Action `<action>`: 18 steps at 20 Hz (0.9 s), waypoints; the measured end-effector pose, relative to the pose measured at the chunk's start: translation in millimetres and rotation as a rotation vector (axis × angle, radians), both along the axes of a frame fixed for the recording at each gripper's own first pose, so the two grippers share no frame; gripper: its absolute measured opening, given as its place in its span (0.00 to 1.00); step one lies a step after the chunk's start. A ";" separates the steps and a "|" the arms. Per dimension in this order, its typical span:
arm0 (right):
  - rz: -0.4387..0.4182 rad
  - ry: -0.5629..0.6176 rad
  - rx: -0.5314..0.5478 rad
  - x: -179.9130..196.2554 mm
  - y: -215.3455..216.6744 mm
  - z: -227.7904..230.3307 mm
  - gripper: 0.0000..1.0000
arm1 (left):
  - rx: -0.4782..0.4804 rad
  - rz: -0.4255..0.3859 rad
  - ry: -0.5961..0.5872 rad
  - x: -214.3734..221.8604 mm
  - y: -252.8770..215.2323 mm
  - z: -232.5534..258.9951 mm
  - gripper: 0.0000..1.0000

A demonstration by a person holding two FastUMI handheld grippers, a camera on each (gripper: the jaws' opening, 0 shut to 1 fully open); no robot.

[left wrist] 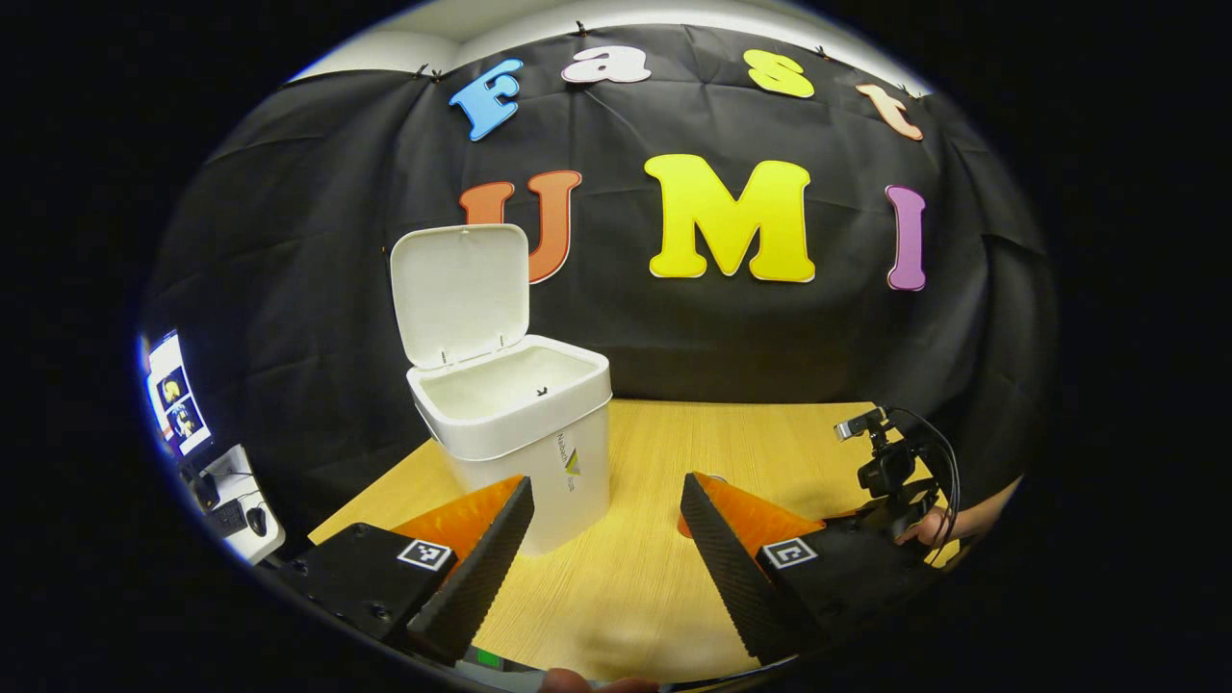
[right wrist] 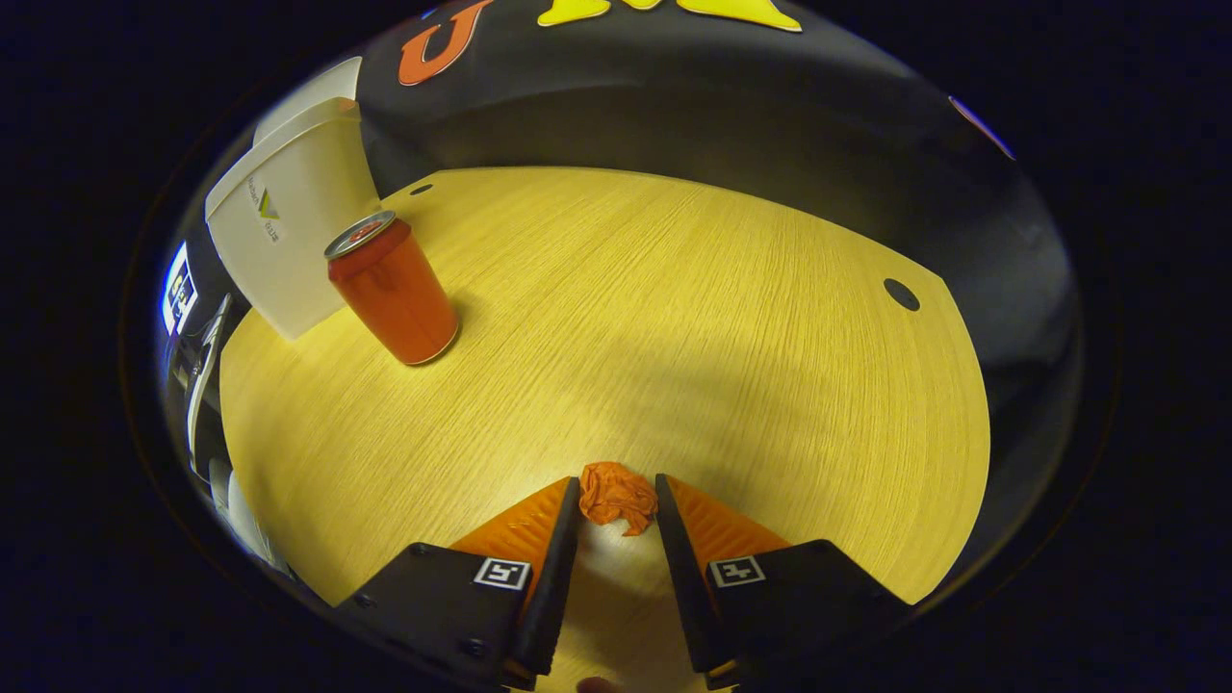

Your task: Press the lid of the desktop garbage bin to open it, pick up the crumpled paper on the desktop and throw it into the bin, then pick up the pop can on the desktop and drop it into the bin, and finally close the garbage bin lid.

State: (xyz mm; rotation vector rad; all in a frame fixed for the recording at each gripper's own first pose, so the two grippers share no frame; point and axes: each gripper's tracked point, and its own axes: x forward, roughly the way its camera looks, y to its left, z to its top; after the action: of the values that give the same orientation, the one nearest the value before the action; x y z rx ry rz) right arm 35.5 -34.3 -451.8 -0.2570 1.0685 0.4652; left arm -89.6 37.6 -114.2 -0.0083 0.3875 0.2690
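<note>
Right gripper view: my right gripper [right wrist: 617, 505] has its fingers closed in on the crumpled paper [right wrist: 616, 497], one each side at the tips, paper low over the worktop [right wrist: 674, 318]. Looks like both press on it, but grip is right at the tips, so I judge it shallow. Risk: paper slips out on the lift or carry, esp. if I swing fast. Pop can [right wrist: 393, 288] stands upright just beside the bin [right wrist: 279, 241], between paper and bin, so a low carry could knock it over & send it rolling. I'd go up first, then across.

Left gripper view: left gripper [left wrist: 606, 510] released, fingers wide apart w/ nothing between, facing the bin [left wrist: 525, 443]. Lid [left wrist: 460, 294] up, bin mouth free. Right gripper & the hand holding it [left wrist: 948, 525] sit at far right. Left gripper is near the bin's front; the two could clash at the drop.
</note>
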 end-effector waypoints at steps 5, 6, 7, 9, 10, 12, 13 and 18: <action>-0.025 0.062 0.075 -12.8 12.7 10.0 0.13 | 0.007 0.005 -0.006 -8.4 3.7 3.4 1.00; -0.021 0.053 0.091 -16.3 17.4 17.4 0.13 | 0.009 0.003 -0.013 -8.7 4.4 4.5 1.00; -0.014 0.038 0.108 -18.6 21.6 29.3 0.13 | 0.010 0.001 -0.017 -8.5 5.7 4.2 1.00; -0.010 0.008 0.148 -23.5 32.3 61.0 0.13 | 0.011 -0.011 -0.020 -7.4 5.8 2.4 1.00; -0.016 -0.005 0.178 -25.6 38.5 79.1 0.13 | 0.013 -0.015 -0.016 -5.7 6.1 1.1 1.00; -0.014 -0.034 0.224 -29.9 47.8 116.8 0.13 | 0.002 -0.034 -0.030 -1.6 4.9 1.7 1.00; -0.011 -0.054 0.238 -30.9 51.1 136.8 0.13 | -0.004 -0.046 -0.038 1.6 3.3 2.6 1.00; 0.059 -0.258 0.338 -12.8 93.6 266.1 0.12 | -0.009 -0.074 -0.061 8.3 9.7 -2.9 1.00</action>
State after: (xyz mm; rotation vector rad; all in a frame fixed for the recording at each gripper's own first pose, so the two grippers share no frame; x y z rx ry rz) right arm 22.7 59.4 -185.7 -0.0470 0.7178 0.6387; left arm -81.3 47.3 -117.2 -0.0113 0.3273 0.1935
